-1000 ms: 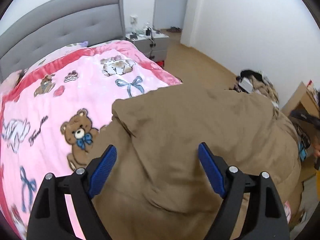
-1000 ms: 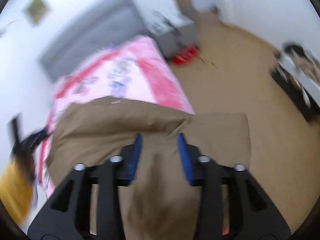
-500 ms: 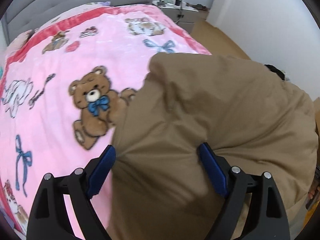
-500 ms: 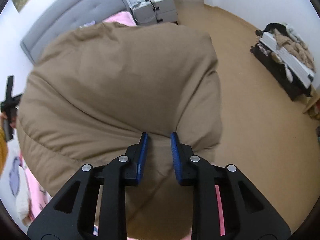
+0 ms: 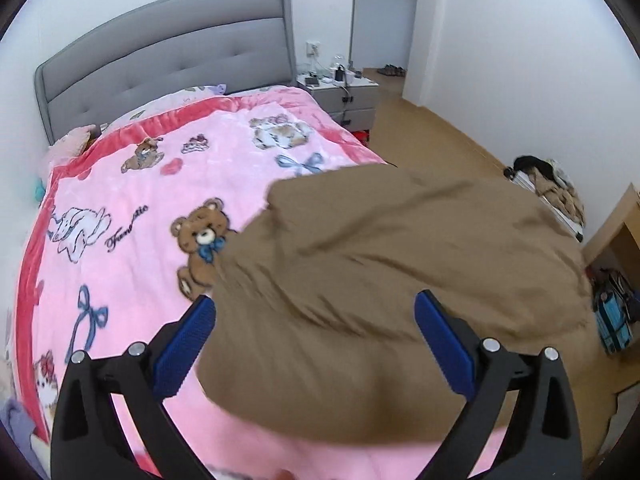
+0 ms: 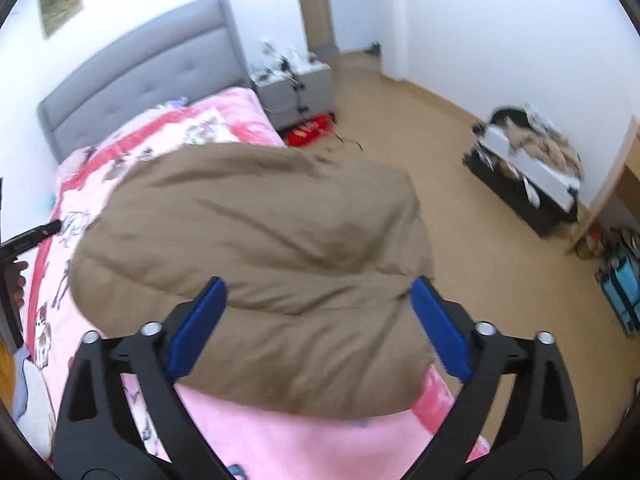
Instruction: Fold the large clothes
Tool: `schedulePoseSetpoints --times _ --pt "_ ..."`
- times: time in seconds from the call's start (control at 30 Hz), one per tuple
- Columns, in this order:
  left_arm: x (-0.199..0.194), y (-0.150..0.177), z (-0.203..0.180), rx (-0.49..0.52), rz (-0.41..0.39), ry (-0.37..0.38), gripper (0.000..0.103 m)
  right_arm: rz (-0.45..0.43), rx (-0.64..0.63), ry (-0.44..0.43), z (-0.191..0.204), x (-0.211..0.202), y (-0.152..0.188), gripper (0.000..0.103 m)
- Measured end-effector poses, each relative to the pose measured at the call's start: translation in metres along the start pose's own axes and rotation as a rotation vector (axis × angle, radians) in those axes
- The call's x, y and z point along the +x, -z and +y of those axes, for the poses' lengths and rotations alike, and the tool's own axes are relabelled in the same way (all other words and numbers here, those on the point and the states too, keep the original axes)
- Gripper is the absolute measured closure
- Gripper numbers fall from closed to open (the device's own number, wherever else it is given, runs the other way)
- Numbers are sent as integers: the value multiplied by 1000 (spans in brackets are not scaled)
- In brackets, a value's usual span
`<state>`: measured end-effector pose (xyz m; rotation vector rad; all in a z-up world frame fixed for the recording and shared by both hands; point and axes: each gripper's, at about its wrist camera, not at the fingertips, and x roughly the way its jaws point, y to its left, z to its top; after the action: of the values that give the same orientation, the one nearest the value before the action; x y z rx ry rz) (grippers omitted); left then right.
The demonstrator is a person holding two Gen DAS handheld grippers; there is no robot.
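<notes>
- I am looking down along both grippers at a bed covered by a pink blanket (image 5: 132, 248) printed with teddy bears and bows.
- The brown garment (image 5: 400, 264), a large puffy piece of clothing, lies heaped at the foot end of the bed, on the side nearest the open floor, with part of it reaching over that side edge.
- My left gripper (image 5: 314, 336) has just been opening; its blue pads stand wide apart above the near edge of the garment and clamp nothing.
- My right gripper (image 6: 318, 320) has likewise just been opening; its pads stand wide apart, with cloth lying below and between them but not pinched.
- I judge this to be a release: the cloth is let go onto the bed, and the fold is still loose and billowed, not flat.
- The next move, as I read it, calls for finding a clean edge or corner of the heap, which is hard to pick out among the soft folds, then pinching it with both grippers.
- The overhang at the bed's side edge could let the garment slide toward the floor (image 6: 460, 216).
- Beyond the bed stand a grey headboard (image 5: 168, 68) and a bedside cabinet (image 5: 344, 92); a low rack piled with clothes (image 6: 532, 164) sits well apart by the wall.
</notes>
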<state>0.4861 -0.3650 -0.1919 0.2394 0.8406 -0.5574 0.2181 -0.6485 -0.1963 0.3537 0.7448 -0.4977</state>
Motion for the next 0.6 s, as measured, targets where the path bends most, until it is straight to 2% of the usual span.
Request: schedulePoseSetpoints --times 0.07,0.17,0.33,0.47,0.6 --pt "-24 8 -22 -7 -8 61 5 -20 -18 -5 16 -13 1 8" --pt "-57 17 -45 -25 -37 27 5 -41 -53 36 35 -35 4 8" --pt "-101 34 -82 58 -51 38 5 -30 -54 52 44 -65 16 8" --pt "-121 41 -97 75 -62 61 5 -35 -34 48 44 -84 20 8" --pt "-134 42 -112 105 -85 51 5 -53 -31 34 43 -100 21 8"
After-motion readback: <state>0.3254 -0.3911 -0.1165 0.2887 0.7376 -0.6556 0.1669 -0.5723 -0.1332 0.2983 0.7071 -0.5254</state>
